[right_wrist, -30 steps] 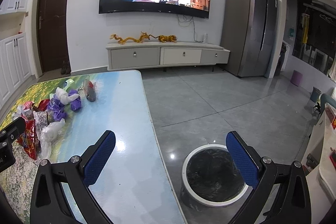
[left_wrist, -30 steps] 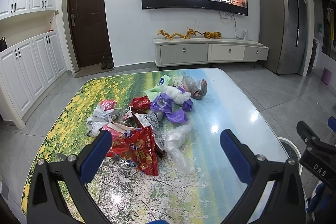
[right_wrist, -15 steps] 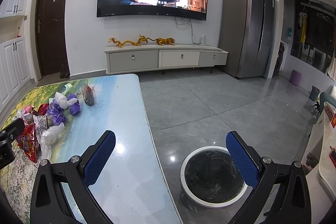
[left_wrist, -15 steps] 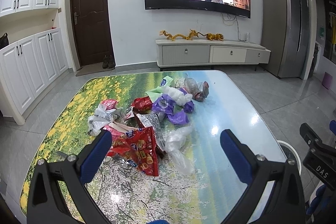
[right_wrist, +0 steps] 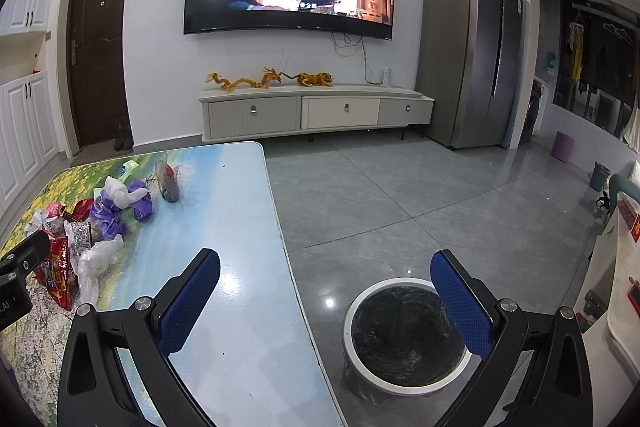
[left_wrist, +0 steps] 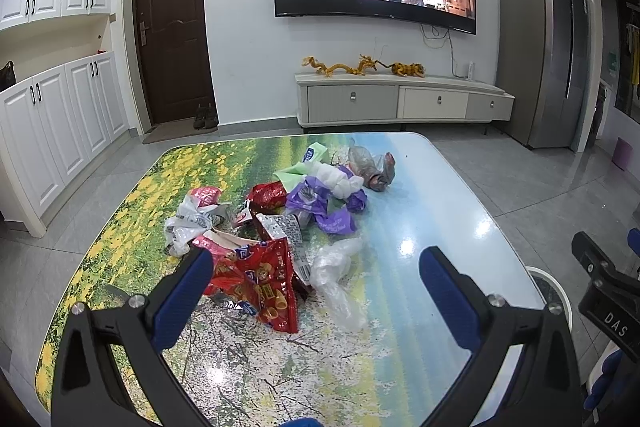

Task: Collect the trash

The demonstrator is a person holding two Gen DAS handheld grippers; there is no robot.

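Observation:
A heap of trash lies on the picture-printed table (left_wrist: 404,379): a red snack bag (left_wrist: 260,279), a clear plastic bag (left_wrist: 334,273), purple wrappers (left_wrist: 320,205), a white crumpled bag (left_wrist: 188,225) and a grey-red wrapper (left_wrist: 374,167). My left gripper (left_wrist: 316,263) hovers open over the near side of the heap, the red snack bag just inside its left finger. My right gripper (right_wrist: 326,263) is open and empty above the table's right edge and a white-rimmed bin (right_wrist: 404,339) lined with a black bag on the floor. The heap shows at left in the right wrist view, with the red snack bag (right_wrist: 56,275) nearest.
The bin's rim (left_wrist: 550,291) peeks past the table's right edge in the left wrist view. A TV cabinet (right_wrist: 316,115), a fridge (right_wrist: 472,55) and white cupboards (left_wrist: 60,123) line the walls. Grey tiled floor (right_wrist: 400,195) stretches to the right of the table.
Both views have shifted slightly; the left gripper has edged a little nearer the heap. Both grippers stay open and nothing has been picked up.

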